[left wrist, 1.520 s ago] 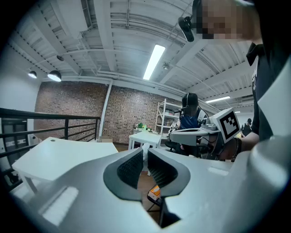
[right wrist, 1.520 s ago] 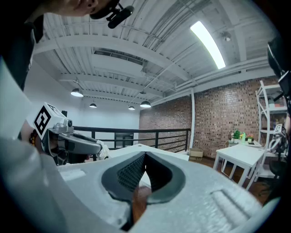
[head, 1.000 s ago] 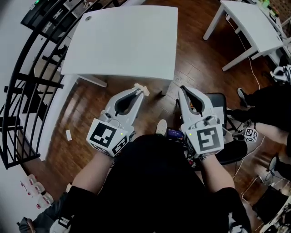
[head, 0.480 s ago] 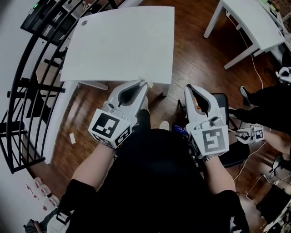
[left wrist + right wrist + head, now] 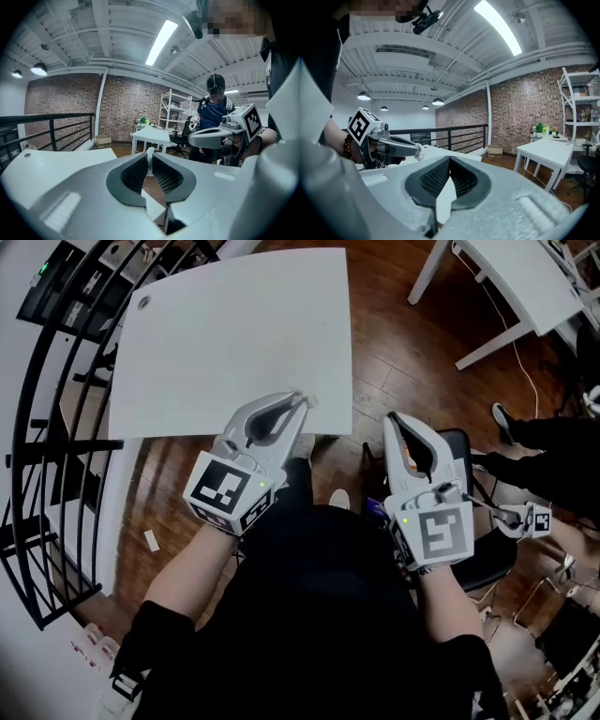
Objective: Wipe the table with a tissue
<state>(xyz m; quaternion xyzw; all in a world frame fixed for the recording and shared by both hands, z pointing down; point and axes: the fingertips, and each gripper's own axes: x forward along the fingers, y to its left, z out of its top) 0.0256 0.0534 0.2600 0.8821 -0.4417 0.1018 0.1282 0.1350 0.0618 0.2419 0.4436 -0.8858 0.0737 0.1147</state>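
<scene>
Right gripper: jaws together, nothing between them, held off the table's near-right corner, over floor. Left gripper: jaws clamped on the tissue, a small wad poking past the tips, at the table's near edge. Bare tabletop stretches ahead and leftward of the wad; left gripper is nearer, so probably does the wiping.

A dark polished wooden floor is seen below. A black metal railing is set along the left, and a second white rectangular table is placed at upper right, before a red brick wall.
</scene>
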